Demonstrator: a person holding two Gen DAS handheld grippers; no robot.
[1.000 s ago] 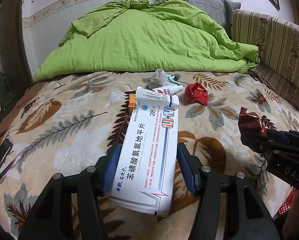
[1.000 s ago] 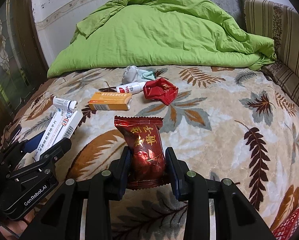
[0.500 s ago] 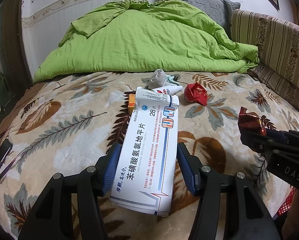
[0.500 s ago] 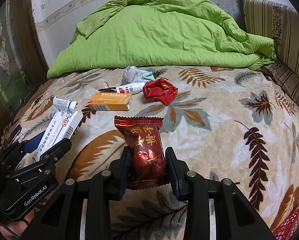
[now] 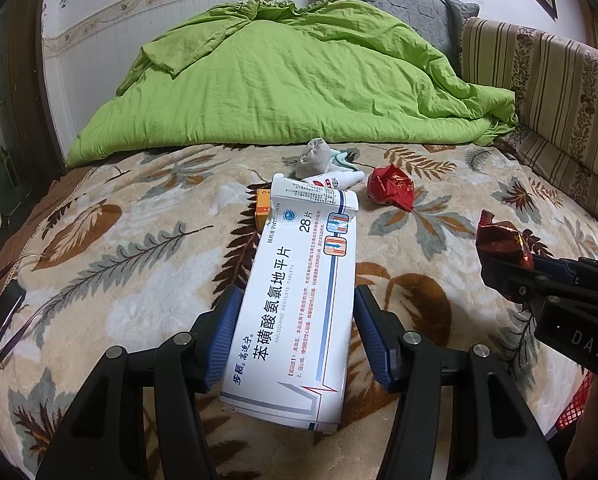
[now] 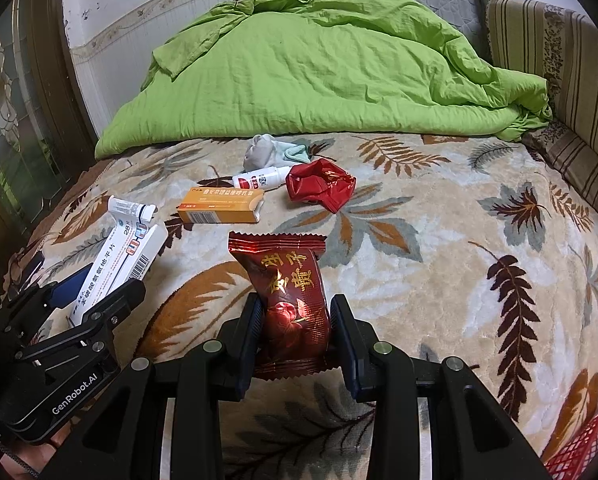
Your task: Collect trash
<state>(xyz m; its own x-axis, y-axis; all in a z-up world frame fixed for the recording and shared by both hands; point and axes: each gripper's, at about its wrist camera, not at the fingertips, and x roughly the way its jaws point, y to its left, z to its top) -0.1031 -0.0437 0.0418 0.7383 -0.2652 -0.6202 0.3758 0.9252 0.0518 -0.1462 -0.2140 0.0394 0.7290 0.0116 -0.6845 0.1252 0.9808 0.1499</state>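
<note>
My left gripper (image 5: 295,312) is shut on a long white medicine box (image 5: 299,292) held above the bed; the same box (image 6: 119,256) shows at the left of the right wrist view. My right gripper (image 6: 295,320) is shut on a dark red snack packet (image 6: 291,300), also visible as the packet (image 5: 503,240) at the right of the left wrist view. On the leaf-patterned blanket lie an orange box (image 6: 221,210), a small white bottle (image 6: 261,179), a crumpled red wrapper (image 6: 319,190) and a grey cloth wad (image 6: 261,152).
A heaped green quilt (image 6: 319,72) covers the far half of the bed. A striped headboard cushion (image 6: 559,60) runs along the right. A red mesh basket (image 6: 587,452) shows at the lower right corner. Eyeglasses (image 5: 3,320) lie at the left bed edge.
</note>
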